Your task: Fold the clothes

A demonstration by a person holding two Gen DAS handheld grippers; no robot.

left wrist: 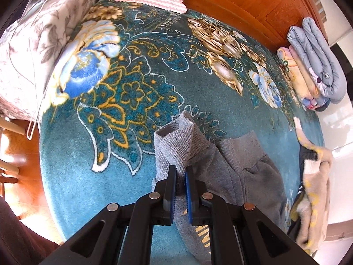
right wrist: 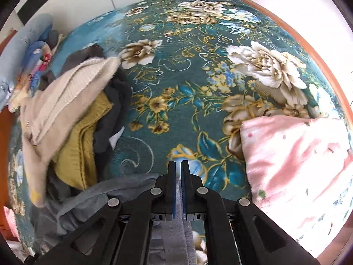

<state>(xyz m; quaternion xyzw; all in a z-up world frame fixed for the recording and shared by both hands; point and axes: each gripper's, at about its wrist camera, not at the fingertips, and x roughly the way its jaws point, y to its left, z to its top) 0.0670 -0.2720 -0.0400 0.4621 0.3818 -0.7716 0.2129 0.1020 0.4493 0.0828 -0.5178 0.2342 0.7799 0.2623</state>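
Yellow lettering shows on the grey fleece sweatshirt (left wrist: 231, 172) just below the left gripper (left wrist: 181, 172), but it is cut off and unreadable. That gripper's blue-padded jaws stand narrow, pinching a fold of the sweatshirt beside its ribbed cuff, which stands up open-mouthed above the teal floral plush blanket (left wrist: 136, 92) covering the bed. The right gripper (right wrist: 178, 167) is closed to a thin slit on a ribbed grey edge of the same garment, which trails down beneath it. A heap of cream, mustard and dark clothes (right wrist: 72, 119) lies to its left, a pink fleece cloth (right wrist: 297, 165) to its right.
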